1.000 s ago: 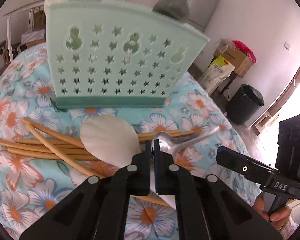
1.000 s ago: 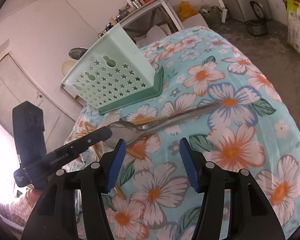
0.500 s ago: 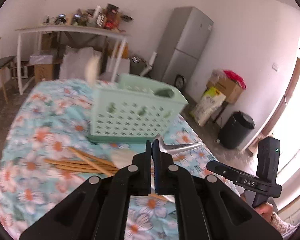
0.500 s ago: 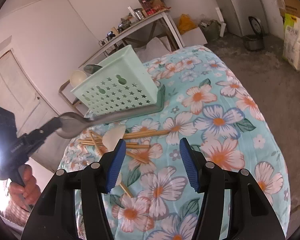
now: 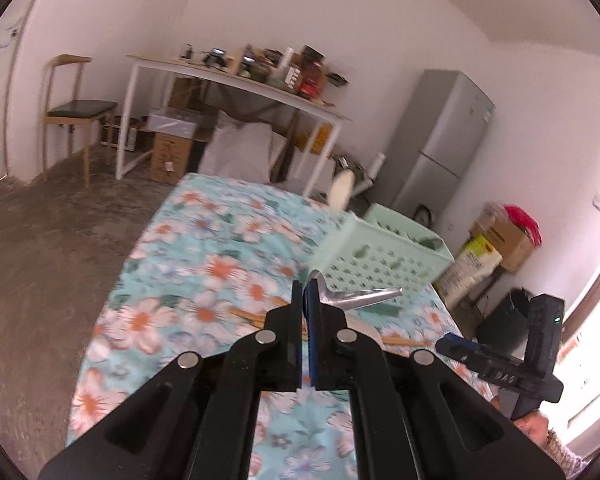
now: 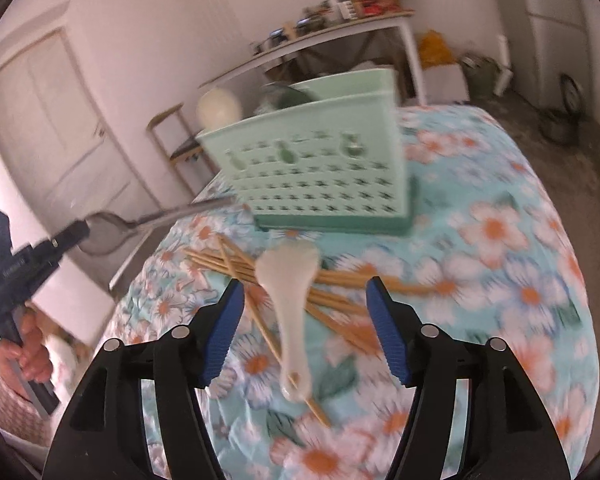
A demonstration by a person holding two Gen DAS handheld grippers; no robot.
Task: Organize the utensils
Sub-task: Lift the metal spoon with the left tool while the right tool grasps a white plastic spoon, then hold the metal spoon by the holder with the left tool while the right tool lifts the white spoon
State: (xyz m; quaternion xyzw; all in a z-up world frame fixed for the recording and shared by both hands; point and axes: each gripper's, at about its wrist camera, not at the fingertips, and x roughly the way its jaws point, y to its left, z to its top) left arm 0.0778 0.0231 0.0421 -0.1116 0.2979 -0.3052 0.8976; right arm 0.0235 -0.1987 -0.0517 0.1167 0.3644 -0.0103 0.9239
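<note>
While left gripper [image 5: 307, 300] clamps metal spoon [image 6: 112, 228] by bowl, above cloth: swing handle over basket [image 6: 320, 176], lower handle-first. Right gripper [image 6: 305, 304] opening, empty, above white spoon [image 6: 290, 292] lying on chopsticks [image 6: 340, 284]; avoid snagging sticks.

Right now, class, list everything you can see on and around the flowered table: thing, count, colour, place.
Metal spoon: one, silver, held in the air by its bowl.
Utensil basket: one, mint green, upright on the tablecloth, utensils already standing in it.
White spoon: one, lying across the chopsticks.
Chopsticks: several, tan, scattered before the basket.
Fridge: one, grey, by the wall.
Chair: one, wooden.
Left tool: shut on the metal spoon.
Right tool: opening, nothing gripped.
</note>
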